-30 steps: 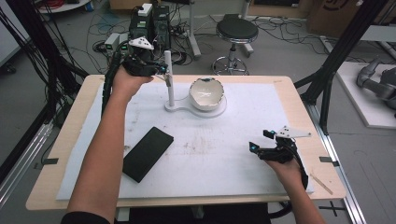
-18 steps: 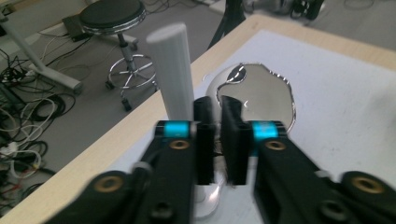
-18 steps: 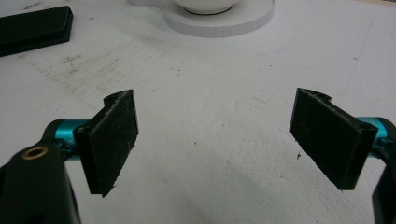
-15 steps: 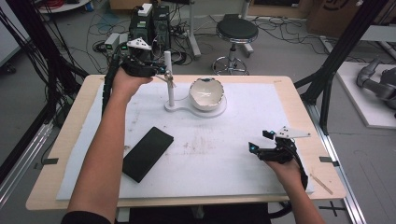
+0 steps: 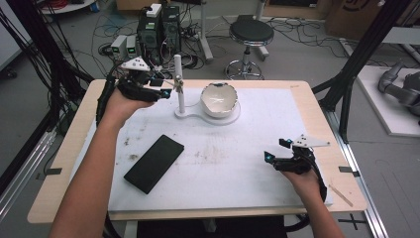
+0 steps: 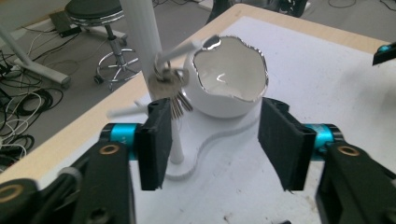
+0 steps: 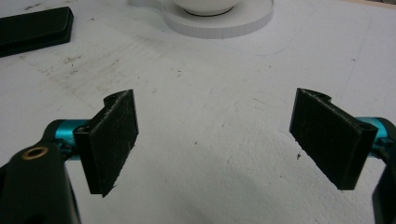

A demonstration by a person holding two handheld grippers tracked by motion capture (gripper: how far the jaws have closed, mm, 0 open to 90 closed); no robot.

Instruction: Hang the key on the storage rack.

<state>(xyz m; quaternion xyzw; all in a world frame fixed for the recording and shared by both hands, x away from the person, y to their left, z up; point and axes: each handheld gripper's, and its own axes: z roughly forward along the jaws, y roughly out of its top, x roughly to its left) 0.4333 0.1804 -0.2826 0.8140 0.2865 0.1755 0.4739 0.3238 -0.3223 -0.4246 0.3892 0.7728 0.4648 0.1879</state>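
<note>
Keys (image 6: 169, 91) hang on a peg of the white stand (image 5: 179, 89), beside the bowl (image 5: 218, 99). Left gripper (image 6: 212, 130) sits just short of them, jaws wide, nothing held. Right gripper (image 7: 215, 144) idles wide apart over the mat, well away. Looks like the approach step; next: ease forward, close on the bunch, lift off the peg.

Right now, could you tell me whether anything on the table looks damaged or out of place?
The white bowl on the stand's base has a jagged, uneven rim, like a cracked eggshell; it may be made so. The white mat is scuffed and stained near its middle. Otherwise nothing stands out.
</note>
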